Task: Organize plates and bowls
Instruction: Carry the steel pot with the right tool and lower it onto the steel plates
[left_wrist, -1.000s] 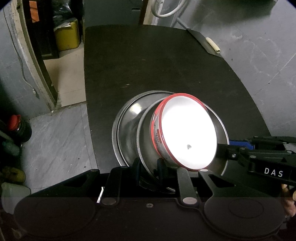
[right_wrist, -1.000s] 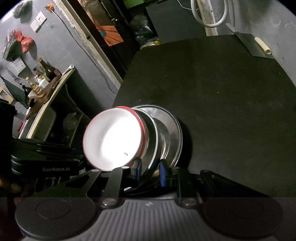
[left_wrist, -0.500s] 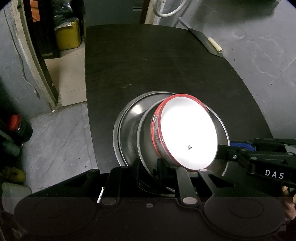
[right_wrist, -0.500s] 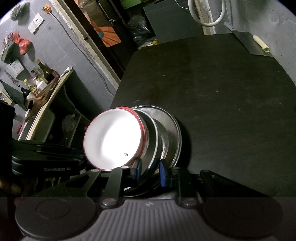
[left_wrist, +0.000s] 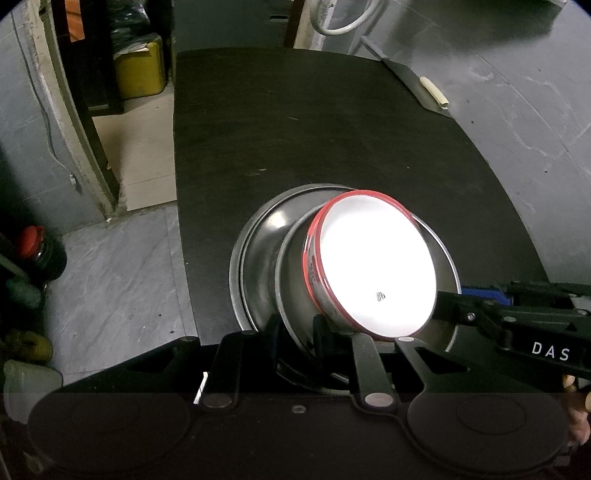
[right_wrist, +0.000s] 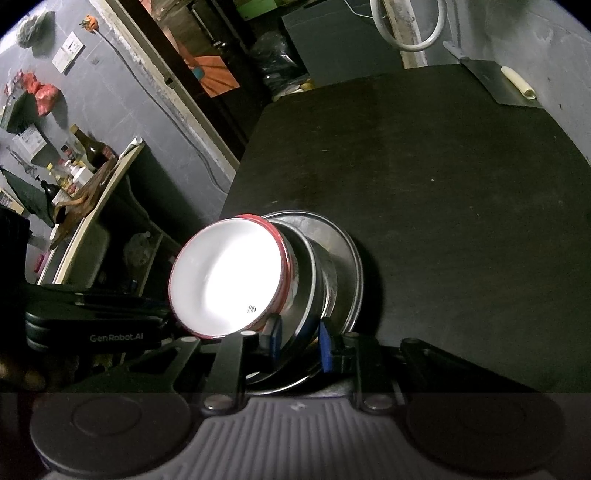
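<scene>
Two grippers we log first: left gripper (left_wrist: 295, 338) clamped on the rim of a steel bowl (left_wrist: 295, 280), right gripper (right_wrist: 298, 341) pinching the same nested stack from the opposite side; inside sits a red-rimmed white bowl (left_wrist: 373, 269), beneath it a steel plate (left_wrist: 255, 254), all tilted over our black table (left_wrist: 314, 147); farthest, a cleaver (left_wrist: 424, 86)
</scene>
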